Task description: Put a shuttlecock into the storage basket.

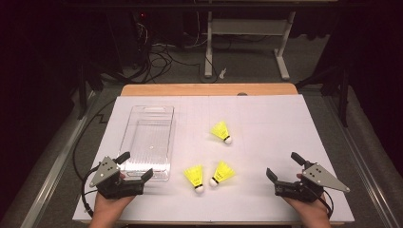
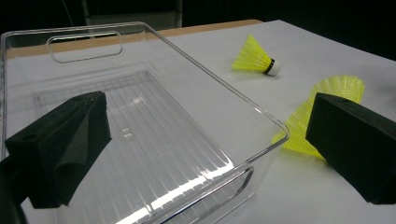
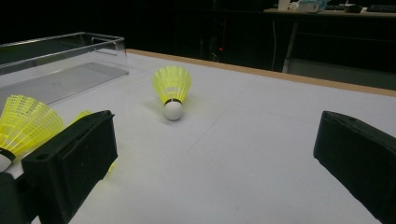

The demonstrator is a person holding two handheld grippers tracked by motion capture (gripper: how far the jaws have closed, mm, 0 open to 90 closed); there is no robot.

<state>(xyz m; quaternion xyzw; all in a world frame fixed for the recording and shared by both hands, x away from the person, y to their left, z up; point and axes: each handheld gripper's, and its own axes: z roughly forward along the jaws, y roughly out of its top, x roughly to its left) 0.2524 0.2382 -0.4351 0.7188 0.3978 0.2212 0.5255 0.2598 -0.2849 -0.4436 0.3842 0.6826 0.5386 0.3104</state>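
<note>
The left claw is spread and empty, hovering at the near end of the clear bin. To its right lie two yellow shuttlecocks, a third farther off. They look feather-light with crushable skirts; the firm cork tip seems safest to pinch. The right claw, also spread and empty, waits right of them over the white surface.

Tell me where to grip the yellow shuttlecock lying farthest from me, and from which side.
Grip the far yellow plastic shuttlecock near the black band, where skirt meets white cork. It lies on its side, cork toward the near right, flared skirt toward the far left. Probably best to bring the open right claw down from above, jaws spanning the narrow neck crosswise; the wide skirt would likely flex.
</note>
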